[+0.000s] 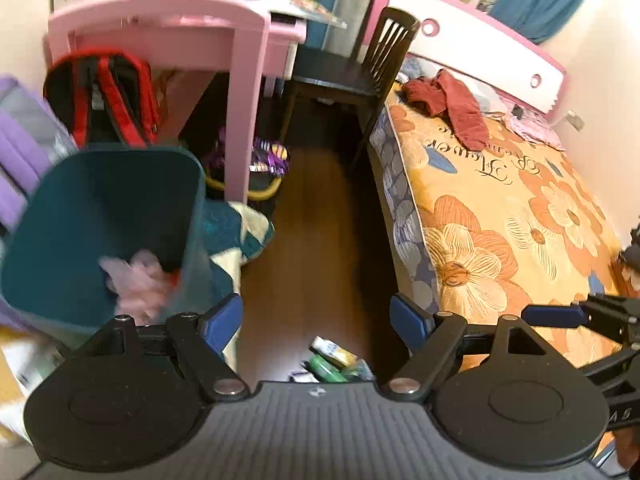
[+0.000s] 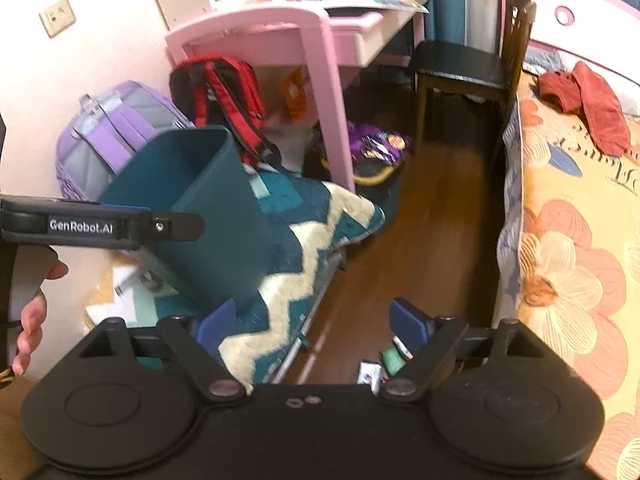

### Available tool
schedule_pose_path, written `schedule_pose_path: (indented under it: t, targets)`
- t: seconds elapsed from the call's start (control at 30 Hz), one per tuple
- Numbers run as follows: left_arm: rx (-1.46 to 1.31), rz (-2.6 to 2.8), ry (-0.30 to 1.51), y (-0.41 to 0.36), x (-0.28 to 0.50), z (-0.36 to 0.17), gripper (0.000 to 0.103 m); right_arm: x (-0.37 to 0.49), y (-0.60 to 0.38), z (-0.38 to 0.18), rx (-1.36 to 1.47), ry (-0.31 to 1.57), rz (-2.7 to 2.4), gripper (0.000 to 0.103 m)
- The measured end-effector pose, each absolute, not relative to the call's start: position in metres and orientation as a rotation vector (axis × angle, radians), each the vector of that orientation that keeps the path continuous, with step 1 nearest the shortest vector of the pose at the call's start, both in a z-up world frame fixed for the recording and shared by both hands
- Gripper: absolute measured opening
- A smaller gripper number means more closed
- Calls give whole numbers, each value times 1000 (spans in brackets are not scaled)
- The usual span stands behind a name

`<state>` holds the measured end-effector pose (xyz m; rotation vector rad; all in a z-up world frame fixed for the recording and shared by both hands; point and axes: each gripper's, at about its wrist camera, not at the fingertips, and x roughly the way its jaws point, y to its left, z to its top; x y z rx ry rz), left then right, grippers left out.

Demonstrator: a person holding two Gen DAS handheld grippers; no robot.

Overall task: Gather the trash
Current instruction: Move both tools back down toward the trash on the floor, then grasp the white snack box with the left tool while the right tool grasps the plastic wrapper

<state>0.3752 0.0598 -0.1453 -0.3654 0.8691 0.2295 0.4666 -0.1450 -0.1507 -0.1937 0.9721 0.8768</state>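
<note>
A teal trash bin (image 1: 100, 232) stands at the left on a patterned rug, with pale pink crumpled trash (image 1: 138, 284) inside it; it also shows in the right wrist view (image 2: 208, 216). Loose wrappers (image 1: 332, 362) lie on the wooden floor just below my left gripper (image 1: 318, 320), which is open and empty. The same wrappers (image 2: 384, 364) show by my right gripper (image 2: 314, 322), also open and empty. The left gripper's body (image 2: 100, 226) reaches in from the left beside the bin. The right gripper's fingers (image 1: 560, 316) show at the right over the bed.
A pink desk (image 1: 180, 36) with a red-black backpack (image 1: 112, 96) stands behind the bin. A dark wooden chair (image 1: 360, 72) stands at the far end of the floor strip. A bed with a floral cover (image 1: 520, 220) fills the right. A purple backpack (image 2: 104, 136) leans at the wall.
</note>
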Motion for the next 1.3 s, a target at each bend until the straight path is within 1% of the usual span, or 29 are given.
schedule_pose_path:
  t: [0.2, 0.27, 0.37, 0.53, 0.67, 0.83, 0.97, 1.03, 1.17, 1.3]
  targets:
    - [-411, 262, 938, 33, 395, -200, 81, 485, -173, -206, -170, 1031, 864, 88]
    - [-411, 260, 967, 27, 401, -223, 81, 492, -179, -229, -155, 1055, 849, 91]
    - [-388, 252, 1012, 17, 410, -262, 81, 501, -185, -271, -133, 1093, 814, 94]
    - [-376, 200, 1072, 5, 422, -335, 81, 520, -188, -352, -106, 1153, 736, 95]
    - [-388, 166, 1133, -3, 431, -404, 81, 537, -188, -420, -119, 1179, 674, 95]
    - [-411, 156, 1163, -11, 440, -488, 81, 559, -181, -508, -159, 1215, 604, 95]
    - [-409, 170, 1175, -18, 448, -558, 91, 576, -174, -572, -171, 1241, 565, 94]
    - [-424, 185, 1186, -19, 453, -592, 93, 584, -169, -605, -185, 1255, 559, 93]
    - [-420, 228, 1223, -21, 466, -663, 93, 594, -157, -666, -244, 1267, 552, 93]
    - [-396, 239, 1275, -26, 477, -732, 93, 604, -154, -715, -272, 1282, 509, 91]
